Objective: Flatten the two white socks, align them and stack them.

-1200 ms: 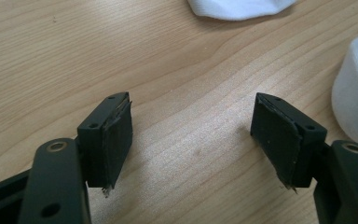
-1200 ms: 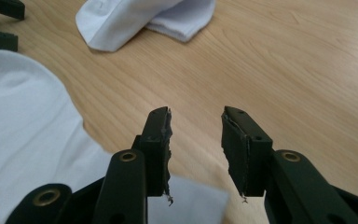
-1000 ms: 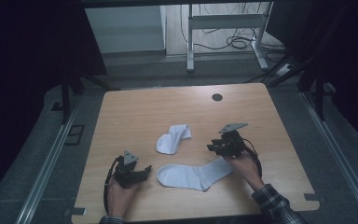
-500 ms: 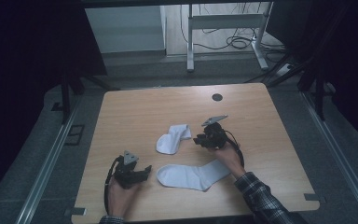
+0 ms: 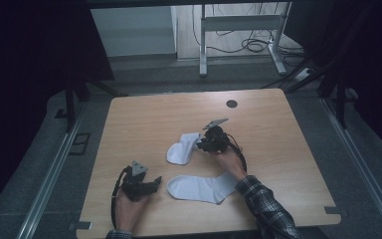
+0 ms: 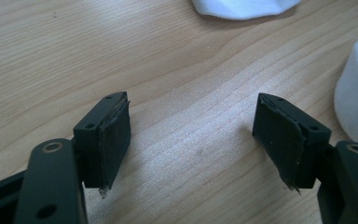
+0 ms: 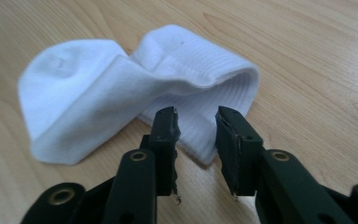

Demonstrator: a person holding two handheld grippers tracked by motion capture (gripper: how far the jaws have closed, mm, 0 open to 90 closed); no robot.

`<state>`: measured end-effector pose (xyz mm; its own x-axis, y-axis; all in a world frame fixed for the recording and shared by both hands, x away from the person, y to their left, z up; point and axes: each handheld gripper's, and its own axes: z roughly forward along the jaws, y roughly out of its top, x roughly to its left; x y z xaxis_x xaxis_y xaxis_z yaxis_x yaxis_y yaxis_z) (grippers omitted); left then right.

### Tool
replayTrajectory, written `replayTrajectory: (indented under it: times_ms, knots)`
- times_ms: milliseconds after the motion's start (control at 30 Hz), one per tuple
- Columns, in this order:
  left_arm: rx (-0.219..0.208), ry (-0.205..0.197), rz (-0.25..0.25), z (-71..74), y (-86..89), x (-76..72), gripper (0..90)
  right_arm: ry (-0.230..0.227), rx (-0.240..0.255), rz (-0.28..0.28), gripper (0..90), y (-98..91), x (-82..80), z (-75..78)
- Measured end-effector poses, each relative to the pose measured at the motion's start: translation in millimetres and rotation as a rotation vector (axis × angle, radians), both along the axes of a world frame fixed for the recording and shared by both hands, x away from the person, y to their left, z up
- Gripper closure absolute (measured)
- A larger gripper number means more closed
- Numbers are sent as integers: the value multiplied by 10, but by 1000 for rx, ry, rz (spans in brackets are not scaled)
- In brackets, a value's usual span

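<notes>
A dim room with grey floor (image 5: 54, 164) surrounds the pale wooden tabletop (image 5: 149, 119); a white desk frame (image 5: 238, 35) stands beyond. A flat white sock (image 5: 201, 187) lies near the front edge, a folded white sock (image 5: 183, 148) mid-table. The right gripper (image 7: 196, 122), narrowly parted after closing, straddles the folded sock's cuff without pinching. The left gripper (image 6: 191, 135) rests spread, empty.

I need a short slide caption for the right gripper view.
Right gripper, jaws narrowly apart, at the cuff of a folded white sock on the wooden table.
</notes>
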<state>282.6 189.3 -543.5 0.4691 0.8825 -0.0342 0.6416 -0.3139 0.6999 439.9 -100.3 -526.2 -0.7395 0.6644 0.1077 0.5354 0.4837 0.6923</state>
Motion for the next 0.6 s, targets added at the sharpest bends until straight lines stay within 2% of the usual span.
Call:
replayTrajectory:
  times_ms: [100,200,367,600]
  knots:
    - [0,0,0,0,0,0,277,8,-20,-10,778,26,23,-35]
    - [-1,0,-1,0,2,1,277,3,-15,-16,834,18,21,-56]
    - [-29,0,8,27,37,72,296,17,10,-17,851,-23,35,-74]
    - [-57,-43,-14,118,-33,329,361,12,11,-16,850,-26,25,-78]
